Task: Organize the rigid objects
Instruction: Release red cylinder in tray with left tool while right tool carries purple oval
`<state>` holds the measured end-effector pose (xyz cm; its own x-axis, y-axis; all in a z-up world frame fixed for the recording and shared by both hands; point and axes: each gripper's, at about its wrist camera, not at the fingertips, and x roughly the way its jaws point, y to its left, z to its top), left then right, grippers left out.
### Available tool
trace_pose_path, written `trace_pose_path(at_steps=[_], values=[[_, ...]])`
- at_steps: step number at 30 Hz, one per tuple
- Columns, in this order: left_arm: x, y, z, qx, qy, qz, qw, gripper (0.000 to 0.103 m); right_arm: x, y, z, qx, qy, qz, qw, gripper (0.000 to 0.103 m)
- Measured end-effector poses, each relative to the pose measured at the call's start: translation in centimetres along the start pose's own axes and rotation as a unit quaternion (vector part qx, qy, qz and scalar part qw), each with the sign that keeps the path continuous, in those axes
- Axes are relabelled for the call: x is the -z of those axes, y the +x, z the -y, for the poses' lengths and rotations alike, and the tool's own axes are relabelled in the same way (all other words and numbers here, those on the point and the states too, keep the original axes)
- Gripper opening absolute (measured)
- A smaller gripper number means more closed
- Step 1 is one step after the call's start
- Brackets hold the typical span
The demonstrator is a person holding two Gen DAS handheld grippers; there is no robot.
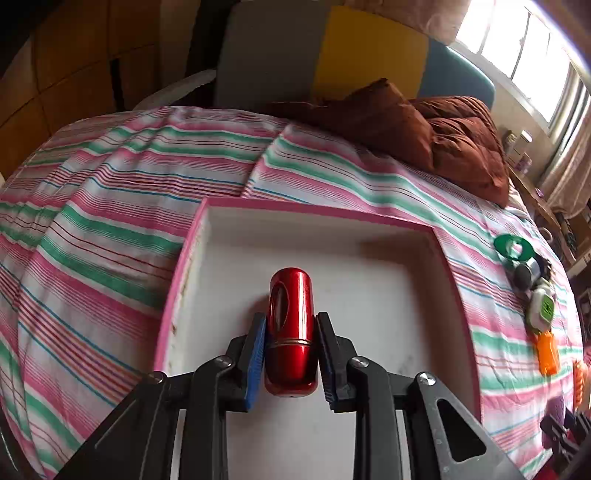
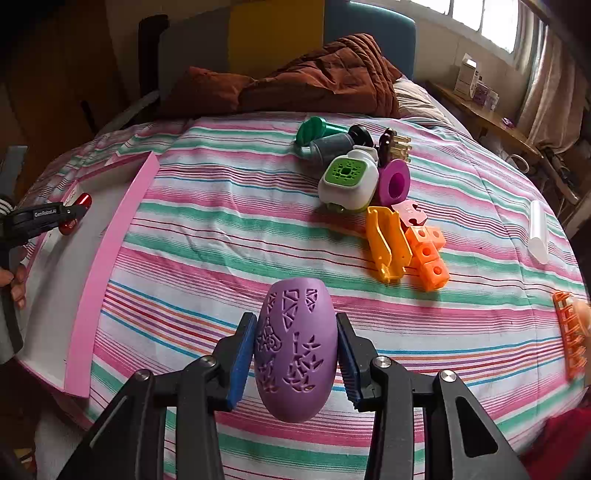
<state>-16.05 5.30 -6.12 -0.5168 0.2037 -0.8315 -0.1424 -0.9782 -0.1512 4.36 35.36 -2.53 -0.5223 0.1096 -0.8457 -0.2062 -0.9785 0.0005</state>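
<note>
Covering bed: striped sheet (image 2: 236, 229) | brown quilt (image 2: 325, 74) | window (image 2: 480, 18)

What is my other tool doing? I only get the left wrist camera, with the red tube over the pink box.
Observer: The right tool grips a purple egg-shaped shell with cut-out patterns, above the striped bedspread.
Operator: Are there more toys than the few at my picture's edge?
Observer: Yes. A magenta cup lies on its side beside the white and green cube.
Operator: Anything off by itself?
Observer: A clear tube lies alone on the bedspread, to the right of the orange blocks.
</note>
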Motion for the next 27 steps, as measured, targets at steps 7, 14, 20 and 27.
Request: trace_pose_path(at_steps=[7, 14, 20, 27], values=[[-1.6, 0.4, -1.6, -0.017, -0.019, 0.012, 0.9996, 0.036, -0.4, -0.2, -1.4, -0.008, 0.003, 0.0, 1.0, 0.042], [0.3, -4.2, -3.2, -0.012, -0.054, 0.058, 0.9968, 0.039, -1.1, -0.5, -2.0, -0.015, 0.009, 0.002, 1.0, 0.042], [3.7, -5.5, -3.2, 0.021, -0.059, 0.03, 0.9976, 0.039, -2.5, -0.7, -3.4, -0.033, 0.01, 0.004, 0.999, 0.042], [7.1, -6.3, -1.6, 0.042, -0.027, 0.013, 0.9987, 0.039, -4.7, -1.0, -7.5, -0.07, -0.009, 0.015, 0.997, 0.042]])
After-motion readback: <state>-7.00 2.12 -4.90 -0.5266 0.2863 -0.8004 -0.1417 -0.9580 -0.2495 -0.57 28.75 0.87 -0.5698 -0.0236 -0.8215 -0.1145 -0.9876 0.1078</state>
